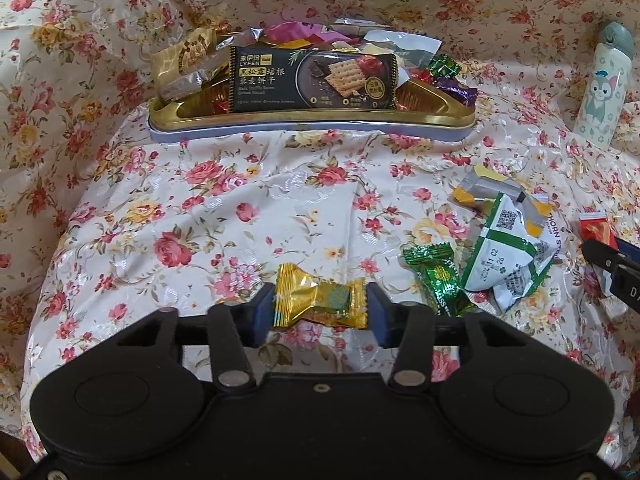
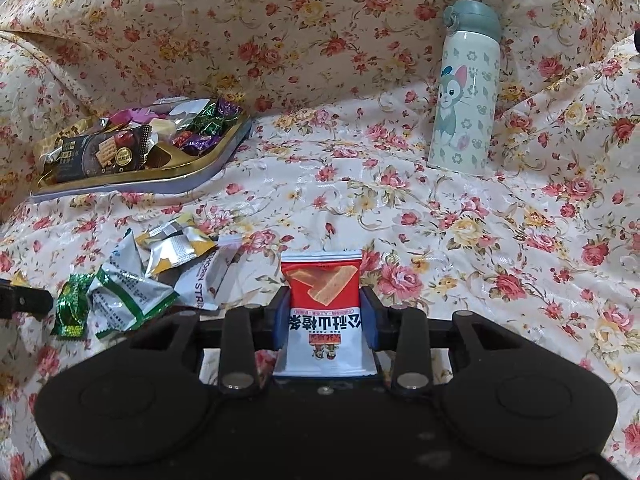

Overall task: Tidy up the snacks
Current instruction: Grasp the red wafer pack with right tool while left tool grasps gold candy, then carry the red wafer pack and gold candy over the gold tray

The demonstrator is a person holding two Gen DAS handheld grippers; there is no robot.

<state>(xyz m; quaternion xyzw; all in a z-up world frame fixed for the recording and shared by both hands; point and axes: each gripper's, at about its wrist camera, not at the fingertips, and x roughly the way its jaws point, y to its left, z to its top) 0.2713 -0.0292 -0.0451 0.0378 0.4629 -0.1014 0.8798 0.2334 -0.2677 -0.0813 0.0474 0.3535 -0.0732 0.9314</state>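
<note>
My left gripper [image 1: 320, 300] is shut on a gold-wrapped candy [image 1: 320, 308], its blue pads pressing the wrapper's two ends just above the floral cloth. My right gripper [image 2: 325, 300] is shut on a red-and-white snack packet [image 2: 324, 320], held upright between its pads. A gold tin tray [image 1: 312, 118] stands at the back, filled with several snacks, and a black biscuit pack [image 1: 312, 80] leans at its front. Loose on the cloth lie a green candy [image 1: 438, 284], a white-and-green packet [image 1: 504, 256] and a silver-and-yellow packet [image 1: 492, 192].
A pale bottle with a cartoon cat [image 2: 464, 92] stands at the back right. The floral cloth [image 2: 480, 240] covers the whole surface and rises in folds behind the tray [image 2: 160, 176]. The loose packets [image 2: 132, 280] lie between the two grippers.
</note>
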